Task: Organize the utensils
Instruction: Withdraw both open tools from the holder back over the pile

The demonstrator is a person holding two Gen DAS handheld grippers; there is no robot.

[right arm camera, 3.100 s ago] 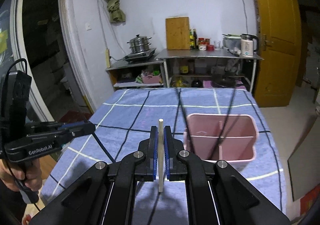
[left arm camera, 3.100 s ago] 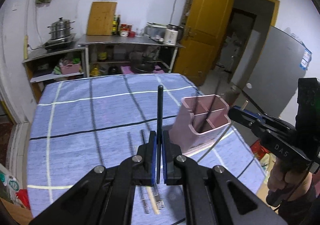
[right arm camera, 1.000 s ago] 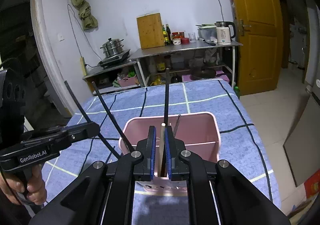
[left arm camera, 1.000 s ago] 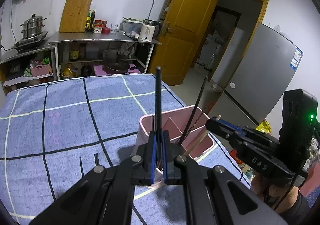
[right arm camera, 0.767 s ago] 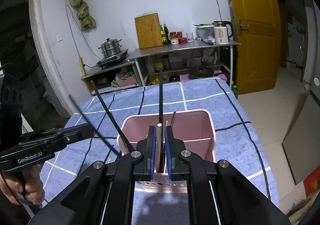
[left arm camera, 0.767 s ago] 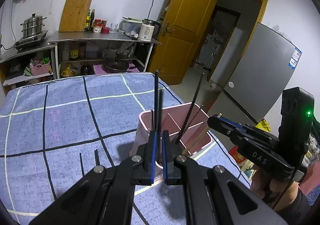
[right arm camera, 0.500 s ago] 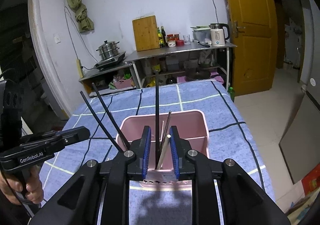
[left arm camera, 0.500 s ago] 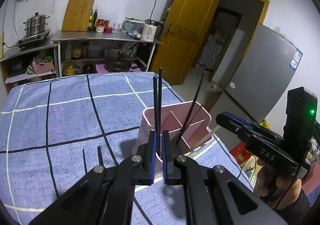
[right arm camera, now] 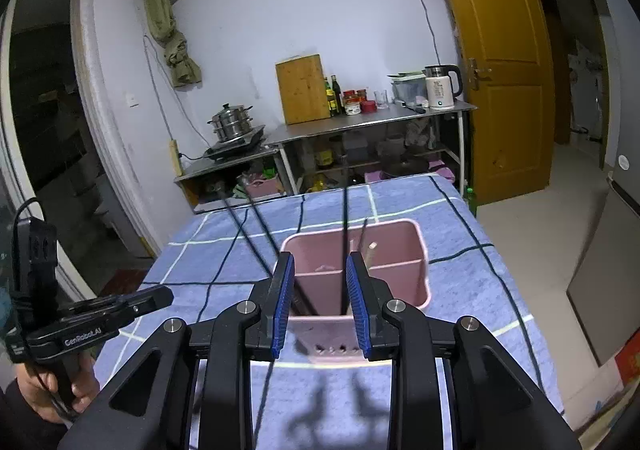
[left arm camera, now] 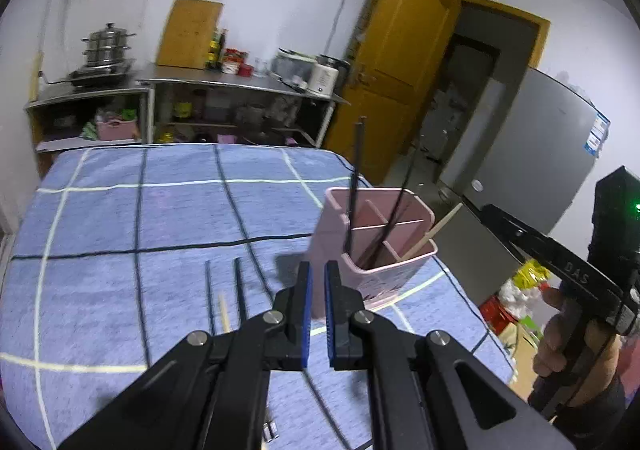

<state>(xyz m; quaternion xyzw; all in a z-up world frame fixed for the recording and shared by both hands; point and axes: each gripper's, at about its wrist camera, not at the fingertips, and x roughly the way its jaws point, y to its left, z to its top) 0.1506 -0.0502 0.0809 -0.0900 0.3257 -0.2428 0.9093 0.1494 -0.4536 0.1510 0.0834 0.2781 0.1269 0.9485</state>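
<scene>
A pink divided holder [left arm camera: 416, 254] stands near the right edge of the blue checked cloth. Two black chopsticks [left arm camera: 354, 186] and one wooden chopstick [left arm camera: 438, 226] lean in it. More black chopsticks [left arm camera: 239, 290] and a wooden one [left arm camera: 224, 310] lie on the cloth left of my left gripper [left arm camera: 316, 282], which is shut and empty, short of the holder. My right gripper [right arm camera: 320, 286] hovers just before the holder [right arm camera: 420, 250], its jaws opening. Nothing is pressed between its pads. A black chopstick [right arm camera: 345, 234] and the wooden chopstick [right arm camera: 371, 248] stand in the holder behind it.
The table [left arm camera: 100, 242] ends just right of the holder. Each hand-held gripper shows in the other's view: the right gripper [left arm camera: 490, 212], the left gripper [right arm camera: 158, 298]. Steel shelves [right arm camera: 368, 118] with pots, a cutting board and a kettle stand behind the table, beside a yellow door [right arm camera: 504, 62].
The left gripper no longer holds the black chopstick, which now stands in the holder, and it has drawn back to the left. The right jaws opened, leaving the wooden chopstick in the holder.
</scene>
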